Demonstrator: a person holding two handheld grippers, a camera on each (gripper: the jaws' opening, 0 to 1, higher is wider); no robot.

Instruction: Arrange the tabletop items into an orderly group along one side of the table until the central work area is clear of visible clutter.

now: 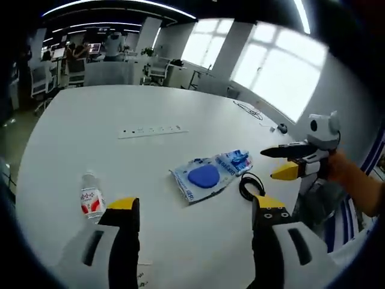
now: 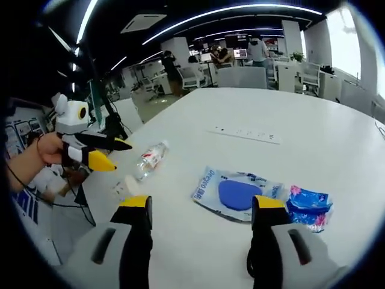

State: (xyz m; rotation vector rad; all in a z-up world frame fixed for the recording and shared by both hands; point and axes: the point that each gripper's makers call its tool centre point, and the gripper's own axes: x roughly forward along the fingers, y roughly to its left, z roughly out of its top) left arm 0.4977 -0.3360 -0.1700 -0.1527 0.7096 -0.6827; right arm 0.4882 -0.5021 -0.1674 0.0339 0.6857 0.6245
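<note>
Left gripper (image 1: 195, 208) and right gripper (image 2: 201, 208), grey jaws, yellow tips, black pads

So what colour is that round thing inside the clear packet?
Blue round pad, clearest in the right gripper view.

You're in an open-plan office. Your big white table (image 1: 90, 132) has a power strip (image 1: 151, 130) set into its top. Behind it stand swivel chairs (image 2: 194, 75) and desks with monitors (image 2: 240, 53), where people (image 2: 257, 48) work under long ceiling light strips (image 2: 240, 9), with large windows (image 1: 283, 72) along one wall.
</note>
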